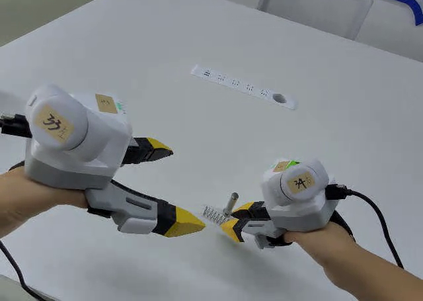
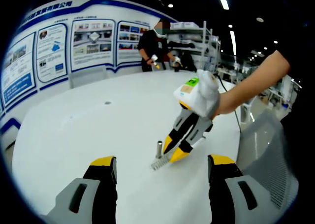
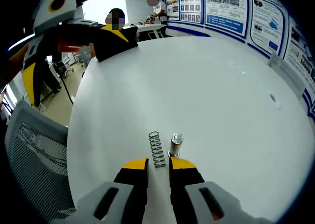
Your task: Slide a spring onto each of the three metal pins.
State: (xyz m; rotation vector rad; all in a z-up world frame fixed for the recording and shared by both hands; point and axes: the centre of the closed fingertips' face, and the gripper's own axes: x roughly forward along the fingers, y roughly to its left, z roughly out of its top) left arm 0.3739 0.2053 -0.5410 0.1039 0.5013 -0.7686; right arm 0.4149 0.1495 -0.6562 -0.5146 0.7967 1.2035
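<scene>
Since your right gripper (image 1: 230,220) has its jaws nearly together, apparently pinching the near end of the spring (image 1: 213,215), tip that spring upright first. The pin (image 1: 232,203) stands upright just beside it, toward the near edge of the tabletop (image 1: 198,36). Line the free end over the pin top, then lower straight. Left gripper (image 1: 188,188): jaws wide apart, holding nothing; it could steady the pin. Count: one spring, one pin, two grippers.

I count one spring (image 3: 156,148), one metal pin (image 3: 175,144), one power strip (image 1: 243,87), and my two tools: left gripper (image 1: 180,186), right gripper (image 1: 236,219)
</scene>
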